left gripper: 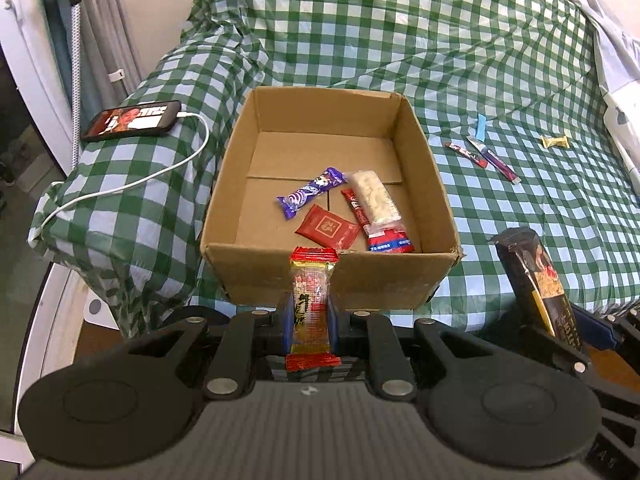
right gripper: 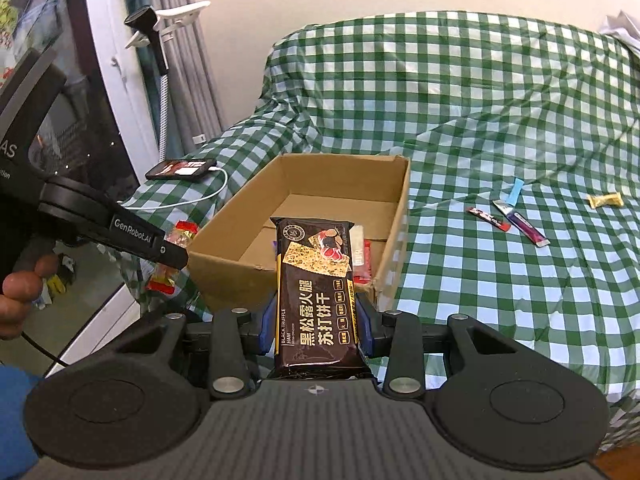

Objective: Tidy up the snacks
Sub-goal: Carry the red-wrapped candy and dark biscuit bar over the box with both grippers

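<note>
Your left gripper (left gripper: pixel 311 320), low centre of its frame, pinches a red-and-gold snack packet (left gripper: pixel 311 300) upright before the cardboard box (left gripper: pixel 320 276). Your right gripper (right gripper: pixel 316 328) clamps a black cracker pack (right gripper: pixel 314 292), also low centre. Four snacks lie inside the box; loose sachets (left gripper: pixel 482 154) rest on the checked cloth (left gripper: pixel 400 40), centre right.
</note>
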The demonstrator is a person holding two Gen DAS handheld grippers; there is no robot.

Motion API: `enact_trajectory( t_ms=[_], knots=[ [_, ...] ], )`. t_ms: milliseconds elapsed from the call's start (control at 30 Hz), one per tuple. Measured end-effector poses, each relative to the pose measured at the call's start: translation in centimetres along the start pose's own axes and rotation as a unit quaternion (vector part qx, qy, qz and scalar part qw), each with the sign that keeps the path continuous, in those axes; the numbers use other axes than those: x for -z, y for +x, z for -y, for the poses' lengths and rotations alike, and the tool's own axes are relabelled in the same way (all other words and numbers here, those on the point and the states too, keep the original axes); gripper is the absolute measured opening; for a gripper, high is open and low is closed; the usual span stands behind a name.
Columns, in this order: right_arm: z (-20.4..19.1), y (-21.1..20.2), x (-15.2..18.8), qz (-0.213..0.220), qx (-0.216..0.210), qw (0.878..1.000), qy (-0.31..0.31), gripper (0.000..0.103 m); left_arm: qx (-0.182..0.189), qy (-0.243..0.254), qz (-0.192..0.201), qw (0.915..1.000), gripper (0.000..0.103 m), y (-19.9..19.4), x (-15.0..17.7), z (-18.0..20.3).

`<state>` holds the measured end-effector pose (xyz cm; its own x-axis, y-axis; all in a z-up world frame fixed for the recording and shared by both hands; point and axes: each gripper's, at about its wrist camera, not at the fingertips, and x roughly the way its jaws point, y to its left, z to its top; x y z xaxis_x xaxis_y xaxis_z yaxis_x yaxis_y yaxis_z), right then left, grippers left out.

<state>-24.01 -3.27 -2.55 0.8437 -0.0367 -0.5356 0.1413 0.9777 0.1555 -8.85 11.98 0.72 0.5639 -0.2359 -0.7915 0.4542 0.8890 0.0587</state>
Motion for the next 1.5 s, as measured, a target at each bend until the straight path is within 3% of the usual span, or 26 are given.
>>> enact_trajectory(
  t_ms=[267, 1500],
  knots=[
    [-1.3, -0.6, 0.3, -0.001, 0.009, 1.000, -0.023, 0.041, 0.009, -0.007, 0.006, 0.9999, 0.018, -0.6, 0.7, -0.3],
    [-1.4, 1.1, 1.2, -0.023, 0.009, 0.999, -0.022, 0.041, 0.009, -0.022, -0.008, 0.9997, 0.018, 0.7, 0.7, -0.8]
  ],
)
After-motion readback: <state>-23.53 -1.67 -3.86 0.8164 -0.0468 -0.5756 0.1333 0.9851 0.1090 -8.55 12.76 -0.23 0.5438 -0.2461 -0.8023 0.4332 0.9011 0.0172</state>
